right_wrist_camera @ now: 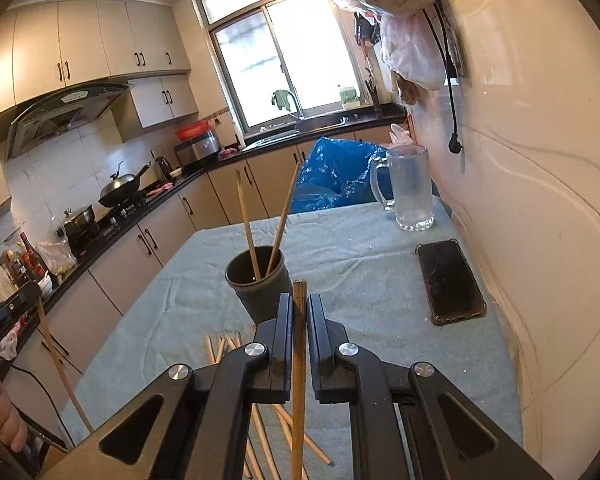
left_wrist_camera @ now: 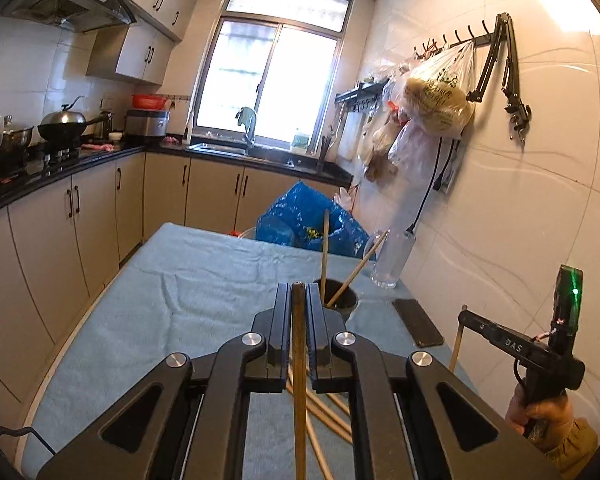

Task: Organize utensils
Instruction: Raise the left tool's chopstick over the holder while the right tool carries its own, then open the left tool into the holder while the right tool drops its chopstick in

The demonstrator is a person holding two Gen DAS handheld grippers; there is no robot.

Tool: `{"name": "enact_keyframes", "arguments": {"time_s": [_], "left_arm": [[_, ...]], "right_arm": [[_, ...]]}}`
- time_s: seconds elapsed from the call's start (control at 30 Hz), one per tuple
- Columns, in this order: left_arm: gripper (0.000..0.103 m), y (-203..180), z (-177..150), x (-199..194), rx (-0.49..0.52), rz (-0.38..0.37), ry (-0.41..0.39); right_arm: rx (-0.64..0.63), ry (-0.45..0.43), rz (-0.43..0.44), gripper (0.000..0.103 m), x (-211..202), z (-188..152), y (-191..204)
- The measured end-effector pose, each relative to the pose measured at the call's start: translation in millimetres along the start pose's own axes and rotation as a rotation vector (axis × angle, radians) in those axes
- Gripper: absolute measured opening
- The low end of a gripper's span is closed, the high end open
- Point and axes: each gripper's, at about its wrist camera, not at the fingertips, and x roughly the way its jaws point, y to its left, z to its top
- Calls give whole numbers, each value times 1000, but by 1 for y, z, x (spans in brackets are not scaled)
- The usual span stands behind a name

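A dark round cup (right_wrist_camera: 258,286) stands on the blue-grey cloth and holds two wooden chopsticks (right_wrist_camera: 247,224); it also shows in the left wrist view (left_wrist_camera: 342,300). My left gripper (left_wrist_camera: 299,292) is shut on a dark wooden chopstick (left_wrist_camera: 299,360), held above the table just before the cup. My right gripper (right_wrist_camera: 299,300) is shut on another chopstick (right_wrist_camera: 299,380), close to the cup's near side. Several loose chopsticks (right_wrist_camera: 276,428) lie on the cloth under the grippers. The right gripper also shows in the left wrist view (left_wrist_camera: 465,316), holding its chopstick upright.
A glass mug (right_wrist_camera: 410,188) and a black phone (right_wrist_camera: 450,282) lie on the table's right side near the tiled wall. A blue plastic bag (right_wrist_camera: 336,172) stands beyond the table's far edge. Kitchen counters run along the left.
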Motion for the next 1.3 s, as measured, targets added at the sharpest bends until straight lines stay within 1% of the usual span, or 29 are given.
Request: {"name": "enact_keyframes", "arguments": {"time_s": [0.17, 0.37, 0.43, 0.53, 0.63, 0.67, 0.8, 0.93, 1.03, 1.13, 1.3], "left_arm": [[6, -6, 21, 11, 5, -12, -41], [6, -19, 58, 37, 28, -18, -118], [6, -27, 76, 55, 33, -9, -155], [6, -37, 100, 81, 30, -4, -182], [6, -44, 121, 111, 17, 27, -217], [6, -45, 124, 118, 10, 33, -222], [6, -46, 142, 164, -48, 49, -221], [6, -46, 146, 200, -75, 62, -212], [6, -48, 141, 227, -71, 76, -196], [6, -46, 128, 248, -56, 89, -149], [7, -37, 110, 260, -66, 93, -85]], "right_arm": [[6, -47, 12, 7, -9, 18, 0], [12, -133, 33, 7, -11, 61, 7], [15, -158, 46, 7, -7, 76, 12], [20, -207, 59, 7, 5, 99, 20], [42, -248, 79, 7, 19, 119, 26], [46, -260, 81, 7, 24, 124, 27], [72, -303, 83, 7, 50, 142, 28], [111, -335, 71, 7, 76, 151, 18], [130, -322, 62, 7, 95, 152, 9], [123, -277, 44, 8, 115, 143, 4], [129, -205, 43, 9, 133, 126, -3]]}}
